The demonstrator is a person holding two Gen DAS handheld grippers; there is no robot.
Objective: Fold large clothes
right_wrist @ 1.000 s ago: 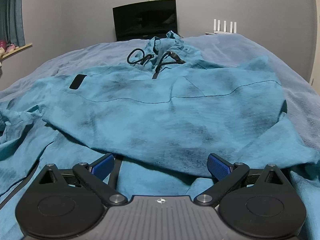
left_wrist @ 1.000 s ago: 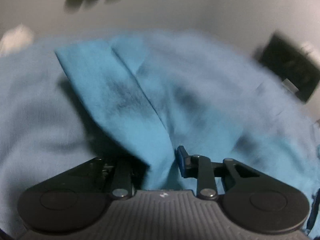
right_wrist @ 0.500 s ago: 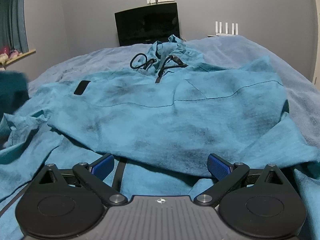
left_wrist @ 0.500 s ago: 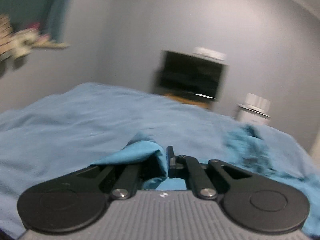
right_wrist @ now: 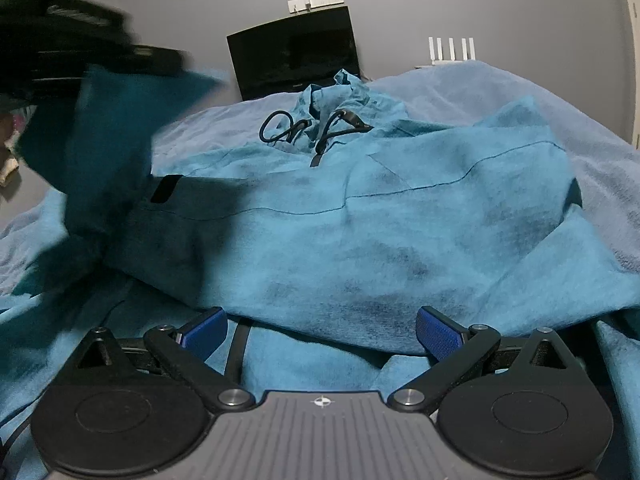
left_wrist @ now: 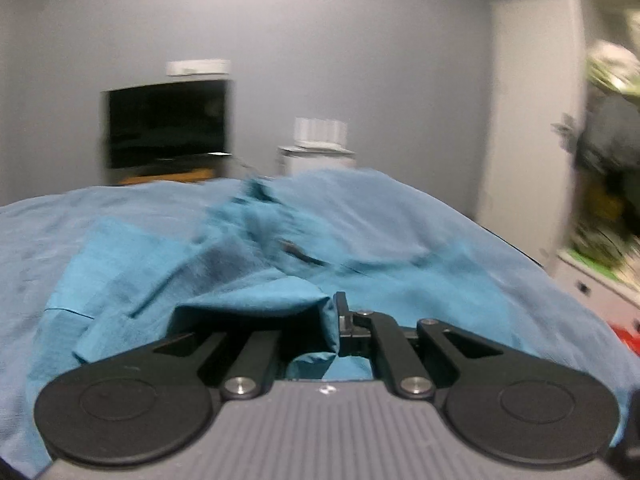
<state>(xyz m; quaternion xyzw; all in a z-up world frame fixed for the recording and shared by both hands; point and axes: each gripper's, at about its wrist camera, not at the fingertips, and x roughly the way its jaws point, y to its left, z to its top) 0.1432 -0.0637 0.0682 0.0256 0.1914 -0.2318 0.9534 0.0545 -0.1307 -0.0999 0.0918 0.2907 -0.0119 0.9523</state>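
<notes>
My left gripper [left_wrist: 335, 322] pinching hoodie [right_wrist: 400, 232] sleeve, now swung over body; sleeve fold underway. Right gripper [right_wrist: 322, 330] spread, idle.

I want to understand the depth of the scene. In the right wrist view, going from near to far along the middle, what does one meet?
right gripper → teal hoodie body → black drawstrings → dark screen at the wall.
</notes>
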